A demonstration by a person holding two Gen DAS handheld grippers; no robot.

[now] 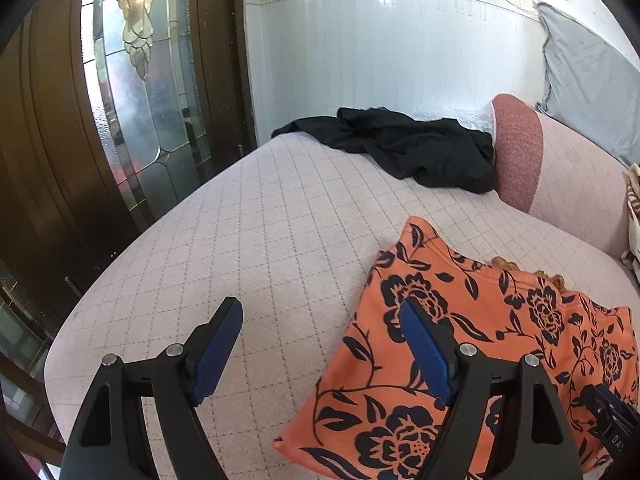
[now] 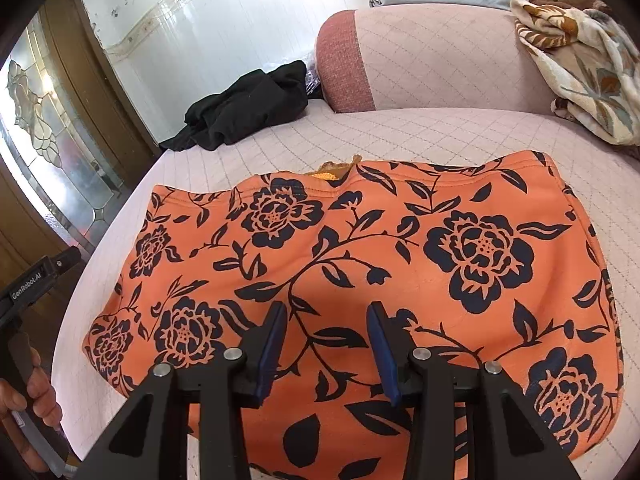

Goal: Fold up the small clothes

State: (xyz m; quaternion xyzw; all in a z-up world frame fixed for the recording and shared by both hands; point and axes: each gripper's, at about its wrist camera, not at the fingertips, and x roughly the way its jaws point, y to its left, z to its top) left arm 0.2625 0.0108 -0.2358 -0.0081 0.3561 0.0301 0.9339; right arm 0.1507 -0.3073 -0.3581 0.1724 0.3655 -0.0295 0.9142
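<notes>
two garments lie on a pale pink quilted sofa seat (image 2: 400, 136): an orange cloth printed with dark navy flowers (image 2: 360, 264), spread flat and folded near the front edge, and a crumpled black garment (image 2: 248, 108) well apart at the far end, against the sofa's pink textured armrest (image 2: 344, 64). a cream and brown patterned blanket (image 2: 580, 60) hangs over the sofa back on the right. a brown wooden door with leaded glass (image 1: 132, 92) stands beyond the sofa's left side, next to a white tiled wall (image 1: 380, 52).

the left gripper (image 1: 320, 332) tilts downward over the bare seat at the orange cloth's left edge, jaws wide with nothing between them. a hand (image 2: 36, 392) grips its handle. the right gripper (image 2: 328, 334) tilts downward above the middle of the orange cloth, jaws part open, holding nothing.
</notes>
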